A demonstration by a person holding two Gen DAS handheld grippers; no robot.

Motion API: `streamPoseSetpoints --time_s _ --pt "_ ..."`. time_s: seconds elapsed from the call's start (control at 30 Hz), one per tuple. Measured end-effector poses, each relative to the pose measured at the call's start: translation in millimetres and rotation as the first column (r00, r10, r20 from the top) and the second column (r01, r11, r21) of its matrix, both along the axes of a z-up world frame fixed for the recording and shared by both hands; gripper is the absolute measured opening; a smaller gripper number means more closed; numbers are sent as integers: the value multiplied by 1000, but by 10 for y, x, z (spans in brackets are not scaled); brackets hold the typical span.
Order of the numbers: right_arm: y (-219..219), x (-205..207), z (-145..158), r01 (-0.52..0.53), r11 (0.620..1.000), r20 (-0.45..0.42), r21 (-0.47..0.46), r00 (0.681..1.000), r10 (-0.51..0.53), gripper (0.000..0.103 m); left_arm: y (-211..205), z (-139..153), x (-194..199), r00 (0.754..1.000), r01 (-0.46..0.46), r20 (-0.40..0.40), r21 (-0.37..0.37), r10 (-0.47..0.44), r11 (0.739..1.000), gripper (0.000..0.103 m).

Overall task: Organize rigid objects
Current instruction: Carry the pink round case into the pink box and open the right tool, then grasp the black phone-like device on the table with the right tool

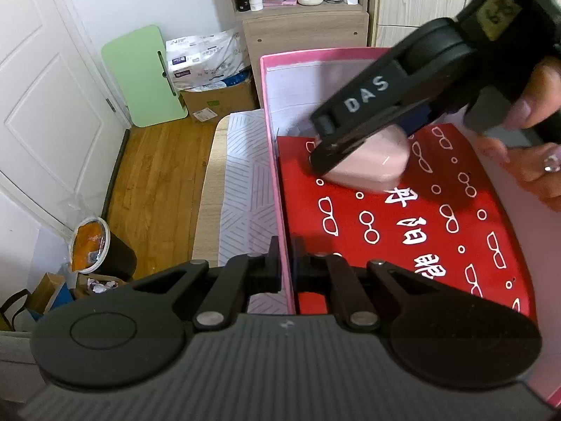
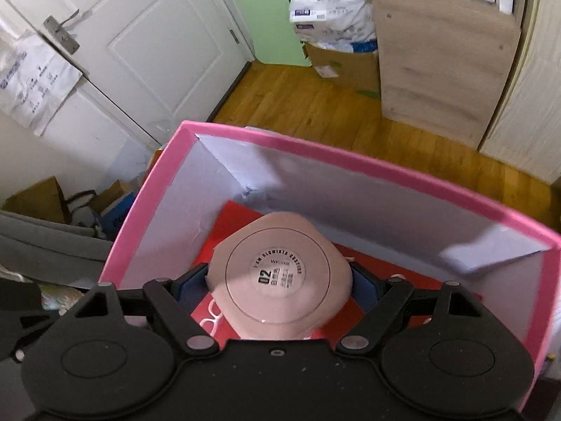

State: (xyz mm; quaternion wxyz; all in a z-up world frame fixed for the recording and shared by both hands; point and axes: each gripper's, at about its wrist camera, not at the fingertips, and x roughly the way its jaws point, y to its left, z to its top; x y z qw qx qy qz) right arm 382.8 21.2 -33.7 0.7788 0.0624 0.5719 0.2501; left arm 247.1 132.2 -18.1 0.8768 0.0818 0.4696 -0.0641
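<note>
Pink box [image 1: 277, 189]: open top, pale inner walls, standing on a patterned cloth [image 1: 242, 189] over the table [image 1: 207, 189]. Its left wall runs just inside the table's left edge, with bare floor [image 1: 154, 182] beyond.

Red case [image 1: 396, 217]: flat on the box bottom, printed with white glasses and characters. It fills most of the floor of the box; a narrow gap shows along the left wall.

Pink compact [image 2: 278, 273]: rounded, label side up toward your right camera. It sits low in the box, above or on the far end of the red case; contact cannot be told. The far wall and far-left corner of the box stand near it, leaving little room forward.

Your right claw [image 2: 278, 286]: clamped on the compact, blue pads [image 2: 191, 287] pressing both its sides. It reaches down into the box at a slant from the right, your right hand [image 1: 526, 140] wrapped on the handle.

Your left claw [image 1: 286, 263]: closed upon the left wall of the box near its near end, one finger [image 1: 271, 259] outside, the other inside.
</note>
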Motion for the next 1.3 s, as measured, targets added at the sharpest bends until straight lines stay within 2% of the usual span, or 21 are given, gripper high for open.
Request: streamPoseSetpoints --time_s 0.1,0.17,0.33,0.4,0.5,0.67,0.7,0.8,0.93,1.03,1.17,1.3 --pt "-12 60 -53 -3 999 -84 41 996 7 88 -17 7 14 1000 -3 -3 3 3 1000 5" --pt "-67 74 0 2 999 -87 52 996 3 88 -52 12 18 1000 -3 -3 9 3 1000 5" --pt "-234 -33 402 -30 995 25 95 999 28 91 -70 18 23 1000 -1 -1 18 1 1000 5" --pt "-343 -155 608 -80 986 69 146 995 70 91 -91 20 19 1000 4 1 30 -4 1000 5" --pt "-550 -409 874 -121 977 145 174 985 96 92 -89 23 20 1000 4 1 26 -4 1000 5" --pt "-1070 -780 1104 -89 980 244 176 969 44 92 -88 16 19 1000 3 5 26 -3 1000 5" --pt "-1144 -863 1113 -93 982 276 164 960 45 92 -86 16 21 1000 0 5 25 0 1000 5" --pt "-1241 -1136 1172 -116 993 353 28 931 99 92 -72 15 14 1000 -2 4 22 2 1000 5" --pt "-1518 -1456 1251 -67 997 426 -41 901 78 91 -90 16 14 1000 2 6 30 -2 1000 5" --pt "-1692 -1636 1213 -44 992 490 -121 866 98 91 -96 16 23 1000 2 6 35 -2 999 5" --pt "-1897 -1745 963 14 982 485 -189 871 81 91 -114 16 13 1000 5 7 46 -5 999 5" --pt "-2021 -1782 674 56 976 471 -209 881 50 90 -109 16 11 1000 3 7 42 -3 999 5"
